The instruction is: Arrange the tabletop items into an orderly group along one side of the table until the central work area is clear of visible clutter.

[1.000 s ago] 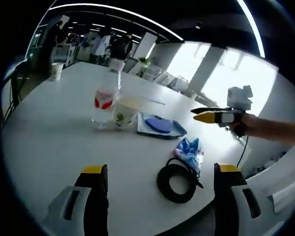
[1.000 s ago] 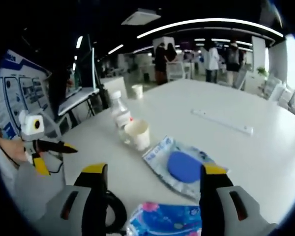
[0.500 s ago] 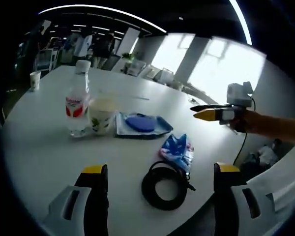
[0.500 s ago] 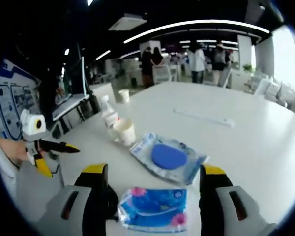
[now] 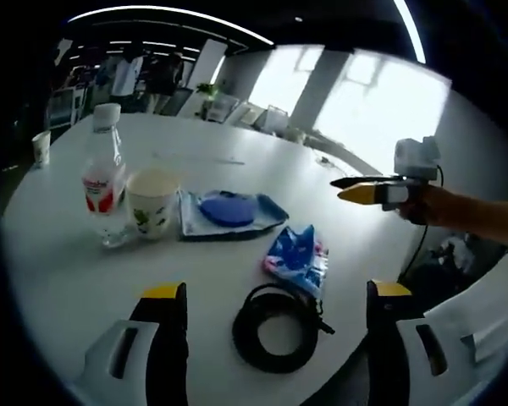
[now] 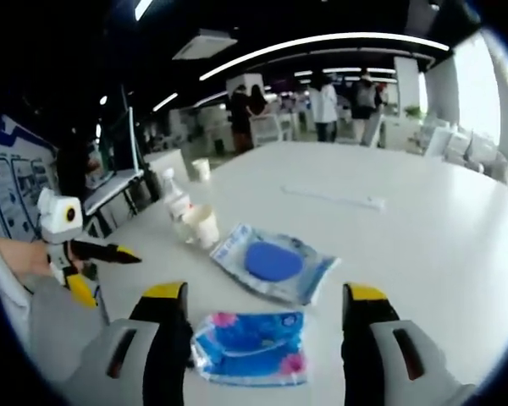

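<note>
Lying flat: crinkly blue packet (image 6: pixel 247 347) (glossy plastic), black coiled cable (image 5: pixel 277 327) beside.

On the white tabletop (image 5: pixel 68 279) a water bottle (image 5: pixel 104 173), paper cup (image 5: pixel 152 201), blue-pad packet (image 5: pixel 227 211), blue pouch (image 5: pixel 296 258) and black cable coil (image 5: pixel 275 326) lie beyond the left gripper (image 5: pixel 275 296), its fingers (image 5: pixel 165 338) spread.

Bright window glare, soft fisheye blur

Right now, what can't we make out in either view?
- Black cable coil: in the right gripper view the jaw nearly covers it.
- Water bottle: label print blurred, unreadable in both views.
- Paper cup: contents hidden by its wall.
- Blue wipes pack: print too blurred to read.
- Far cup: too small for detail.
</note>
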Demonstrator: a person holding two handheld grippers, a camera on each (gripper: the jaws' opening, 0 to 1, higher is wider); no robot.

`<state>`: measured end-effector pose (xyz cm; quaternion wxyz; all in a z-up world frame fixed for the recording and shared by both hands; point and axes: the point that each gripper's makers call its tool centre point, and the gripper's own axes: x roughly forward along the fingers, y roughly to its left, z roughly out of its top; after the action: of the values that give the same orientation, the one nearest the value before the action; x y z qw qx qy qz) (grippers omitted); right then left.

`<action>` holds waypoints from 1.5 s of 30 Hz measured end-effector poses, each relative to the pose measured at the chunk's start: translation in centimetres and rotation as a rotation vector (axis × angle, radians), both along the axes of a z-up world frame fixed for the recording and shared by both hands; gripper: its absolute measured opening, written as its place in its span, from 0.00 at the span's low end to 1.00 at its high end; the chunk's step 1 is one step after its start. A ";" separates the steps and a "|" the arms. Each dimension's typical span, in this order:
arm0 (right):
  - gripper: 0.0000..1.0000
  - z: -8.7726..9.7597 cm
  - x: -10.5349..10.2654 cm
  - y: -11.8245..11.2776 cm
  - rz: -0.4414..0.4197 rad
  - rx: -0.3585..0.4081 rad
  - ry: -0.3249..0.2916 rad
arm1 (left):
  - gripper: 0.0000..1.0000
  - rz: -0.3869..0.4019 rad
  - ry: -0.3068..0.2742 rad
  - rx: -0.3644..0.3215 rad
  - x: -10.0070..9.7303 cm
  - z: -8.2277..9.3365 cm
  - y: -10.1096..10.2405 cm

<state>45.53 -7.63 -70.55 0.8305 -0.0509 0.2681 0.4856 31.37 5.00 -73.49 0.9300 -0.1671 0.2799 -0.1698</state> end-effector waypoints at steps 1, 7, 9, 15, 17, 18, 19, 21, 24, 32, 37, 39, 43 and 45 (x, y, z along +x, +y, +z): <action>0.72 -0.1 0.1 -0.2 -0.004 0.002 0.002 | 0.84 -0.010 0.003 -0.001 0.2 0.0 -0.3; 0.69 -0.9 0.7 -1.4 -0.023 0.001 0.024 | 0.82 -0.062 0.020 0.014 1.5 -0.5 -1.9; 0.68 -1.2 0.7 -1.7 -0.027 0.001 0.032 | 0.82 -0.080 0.034 0.018 1.8 -0.8 -2.4; 0.68 -2.3 0.9 -3.0 -0.034 -0.022 0.044 | 0.80 -0.109 0.056 0.016 2.8 -1.3 -3.7; 0.68 -2.6 0.9 -3.3 -0.038 -0.022 0.050 | 0.80 -0.119 0.072 0.029 3.1 -1.8 -4.0; 0.67 -2.8 0.9 -3.5 -0.042 -0.023 0.055 | 0.79 -0.124 0.076 0.034 3.2 -1.9 -4.1; 0.67 -2.9 0.9 -3.6 -0.043 -0.023 0.056 | 0.79 -0.130 0.078 0.035 3.3 -2.0 -4.2; 0.67 -3.4 1.0 -4.0 -0.049 -0.024 0.067 | 0.79 -0.140 0.081 0.033 3.6 -2.1 -4.5; 0.67 -3.7 1.1 -4.3 -0.052 -0.027 0.075 | 0.79 -0.153 0.084 0.033 4.0 -2.2 -5.1; 0.66 -5.0 1.2 -4.8 -0.049 -0.027 0.104 | 0.80 -0.186 0.109 0.034 4.7 -2.7 -6.6; 0.65 -5.8 1.1 -5.2 -0.046 -0.024 0.122 | 0.80 -0.202 0.127 0.039 5.0 -3.3 -7.4; 0.65 -6.0 1.0 -5.4 -0.048 -0.021 0.128 | 0.80 -0.204 0.139 0.039 5.0 -3.5 -7.6; 0.63 -6.6 0.8 -5.3 -0.036 -0.022 0.142 | 0.79 -0.212 0.153 0.052 5.2 -3.9 -7.8; 0.61 -7.0 0.7 -5.2 -0.028 -0.023 0.155 | 0.77 -0.206 0.165 0.048 5.4 -4.2 -7.8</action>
<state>46.27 -12.86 -77.54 0.8132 -0.0190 0.3379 0.4734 36.76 -2.76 -77.70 0.8851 -0.1289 0.3752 -0.2433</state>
